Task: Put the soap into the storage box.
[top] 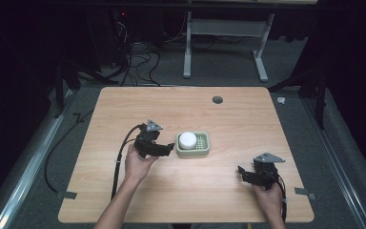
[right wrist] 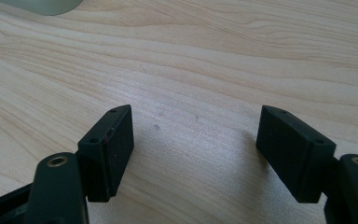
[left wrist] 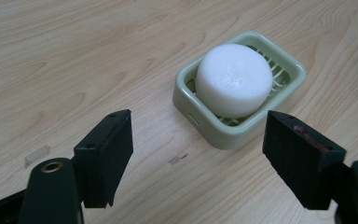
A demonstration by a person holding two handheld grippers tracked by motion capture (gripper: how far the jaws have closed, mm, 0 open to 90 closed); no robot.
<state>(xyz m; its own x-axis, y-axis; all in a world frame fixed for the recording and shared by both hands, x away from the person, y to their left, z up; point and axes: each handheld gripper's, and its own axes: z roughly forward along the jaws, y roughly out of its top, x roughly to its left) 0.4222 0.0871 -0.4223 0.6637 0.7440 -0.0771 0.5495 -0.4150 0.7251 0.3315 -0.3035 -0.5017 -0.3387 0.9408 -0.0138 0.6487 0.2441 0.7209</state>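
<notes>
My left hand-held gripper (left wrist: pixel 196 154) gapes wide just before the green soap dish (left wrist: pixel 235 133) holding white soap (left wrist: pixel 234 79), while my right hand-held gripper (right wrist: pixel 193 154) spreads apart over bare counter (right wrist: pixel 205 56).

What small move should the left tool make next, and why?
Probably ease the left tool forward toward the white soap. It is open and just short of the green dish that holds the soap; the right tool is open over bare table.

One round white soap bar (top: pixel 188 139) sits in one pale green soap dish (top: pixel 202 149) on the single wooden worktop (top: pixel 228 119). Two black grippers flank the dish: the left gripper (top: pixel 170 150) just beside it, the right gripper (top: pixel 241 171) well apart.
</notes>
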